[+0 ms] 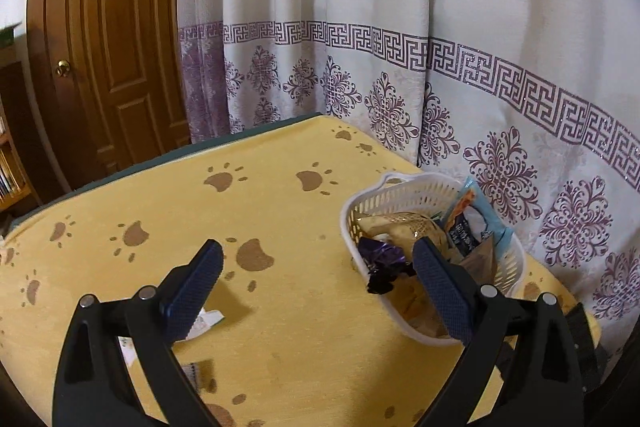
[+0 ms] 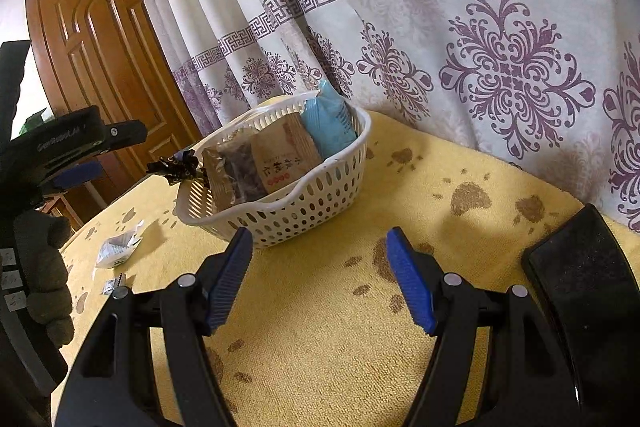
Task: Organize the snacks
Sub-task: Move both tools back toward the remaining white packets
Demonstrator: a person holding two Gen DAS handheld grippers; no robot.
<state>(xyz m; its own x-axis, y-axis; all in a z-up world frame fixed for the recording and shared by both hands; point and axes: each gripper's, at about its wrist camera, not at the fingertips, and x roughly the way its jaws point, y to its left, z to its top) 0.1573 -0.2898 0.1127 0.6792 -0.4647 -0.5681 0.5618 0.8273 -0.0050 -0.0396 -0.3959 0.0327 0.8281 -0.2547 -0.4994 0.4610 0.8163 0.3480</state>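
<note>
Left claw (image 1: 318,269) gaping, empty | right claw (image 2: 320,255) parted, empty | perforated plastic basket (image 2: 320,187)

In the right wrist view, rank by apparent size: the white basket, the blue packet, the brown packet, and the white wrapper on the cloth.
1. white basket
2. brown packet and blue packet: look alike, so unranked
3. white wrapper, though it lies nearer the camera

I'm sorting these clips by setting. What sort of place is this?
Most likely a room in a home. A panelled wooden door with a brass knob, a long patterned curtain, and a table under a yellow paw-print cloth holding a white snack basket all suggest it.
</note>
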